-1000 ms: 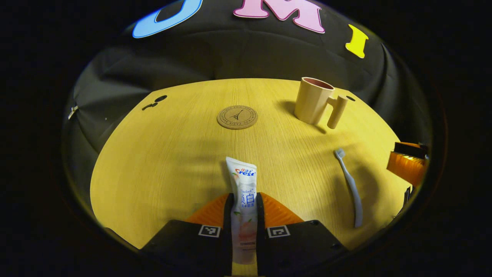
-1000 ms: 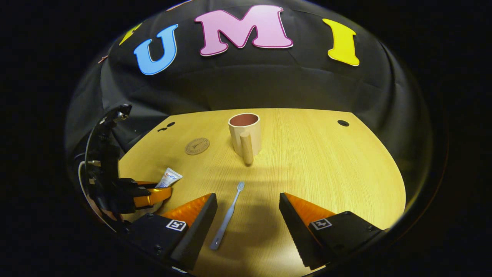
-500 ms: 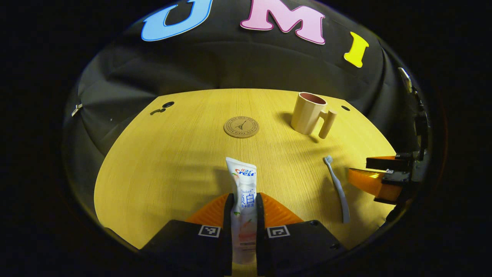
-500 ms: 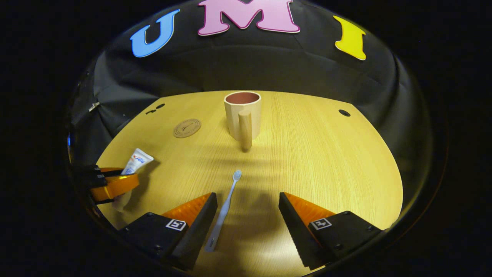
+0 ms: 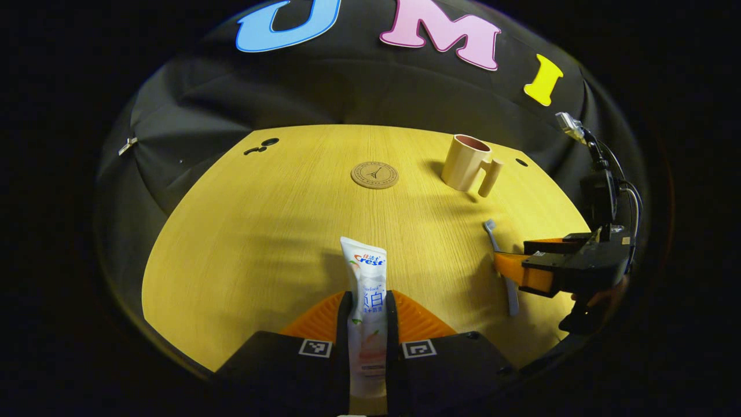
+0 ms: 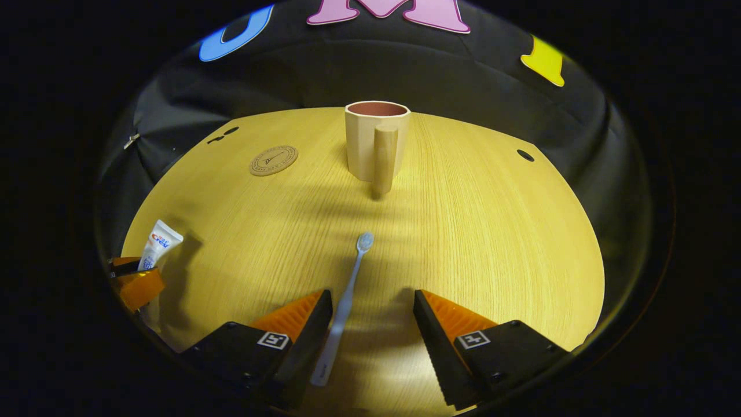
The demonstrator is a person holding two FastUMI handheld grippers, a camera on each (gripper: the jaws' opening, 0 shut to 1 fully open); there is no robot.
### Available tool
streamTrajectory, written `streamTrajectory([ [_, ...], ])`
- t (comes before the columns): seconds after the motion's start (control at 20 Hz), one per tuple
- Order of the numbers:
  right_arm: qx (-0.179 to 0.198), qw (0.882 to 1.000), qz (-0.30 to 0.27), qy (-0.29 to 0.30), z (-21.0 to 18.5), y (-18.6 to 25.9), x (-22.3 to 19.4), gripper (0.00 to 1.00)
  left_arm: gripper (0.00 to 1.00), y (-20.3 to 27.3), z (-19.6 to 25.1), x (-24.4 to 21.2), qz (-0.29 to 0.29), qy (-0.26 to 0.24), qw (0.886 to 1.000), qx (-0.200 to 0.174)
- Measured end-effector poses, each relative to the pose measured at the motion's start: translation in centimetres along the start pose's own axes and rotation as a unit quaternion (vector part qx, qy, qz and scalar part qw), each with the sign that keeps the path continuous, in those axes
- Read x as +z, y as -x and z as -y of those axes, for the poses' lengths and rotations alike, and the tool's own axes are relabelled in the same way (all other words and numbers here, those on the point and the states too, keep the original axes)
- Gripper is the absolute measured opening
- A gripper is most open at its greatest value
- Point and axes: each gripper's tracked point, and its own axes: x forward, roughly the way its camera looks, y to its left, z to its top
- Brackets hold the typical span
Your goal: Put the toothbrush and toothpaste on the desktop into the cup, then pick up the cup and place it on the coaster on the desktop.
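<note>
A white toothpaste tube (image 5: 366, 278) stands upright between the fingers of my left gripper (image 5: 367, 300), which is shut on it above the desktop. In the right gripper view the same tube (image 6: 160, 243) and left gripper (image 6: 132, 281) sit at the far left. A pale blue toothbrush (image 6: 351, 284) lies flat on the wood, head toward the cup. My right gripper (image 6: 370, 296) is open with its fingers on either side of the handle, which lies close to the left finger. The beige cup (image 6: 375, 140) stands upright, handle toward me. The round cork coaster (image 6: 274, 160) lies left of it.
The yellow wooden desktop (image 5: 255, 231) has a curved near edge and cable holes at the back left (image 5: 263, 145) and back right (image 6: 525, 155). Black cloth walls close in behind. In the left gripper view the cup (image 5: 466, 163) stands right of the coaster (image 5: 374, 174).
My right gripper has moved forward and lower, so its fingers now flank the toothbrush handle. My left gripper has drawn back and higher, still holding the toothpaste.
</note>
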Motion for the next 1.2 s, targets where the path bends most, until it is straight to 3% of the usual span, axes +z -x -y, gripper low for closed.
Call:
streamTrajectory([
  [0.05,-0.002,1.000,0.001,-0.002,-0.2,-0.1,0.2,0.84,0.30,0.2,0.1,0.1,0.001,0.000,1.000,-0.002],
  [0.1,0.000,1.000,-0.001,-0.003,-0.4,-0.3,0.2,0.70,0.30,0.4,0.2,0.3,0.003,-0.002,1.000,-0.003],
  [0.25,0.011,1.000,-0.008,-0.008,-1.3,-0.4,0.2,0.58,0.30,0.6,0.7,0.4,0.008,-0.014,1.000,-0.010],
  [0.3,0.011,1.000,-0.012,-0.011,-1.4,-0.4,0.2,0.44,0.30,0.7,1.1,0.6,0.012,-0.018,1.000,-0.016],
  [0.35,0.015,1.000,-0.013,-0.009,-1.6,-0.4,0.3,0.44,0.30,0.8,1.5,0.8,0.015,-0.023,0.999,-0.021],
  [0.4,0.015,1.000,-0.013,0.000,-1.7,-0.4,0.3,0.37,0.30,0.9,1.8,0.9,0.015,-0.027,0.999,-0.025],
  [0.5,0.013,1.000,-0.010,0.010,-1.8,-0.4,0.3,0.16,0.30,0.7,2.4,1.1,0.015,-0.026,0.999,-0.032],
  [1.2,0.067,0.997,-0.048,0.007,-1.6,0.1,-0.1,0.05,0.30,1.1,4.6,3.0,0.028,-0.031,0.998,-0.052],
])
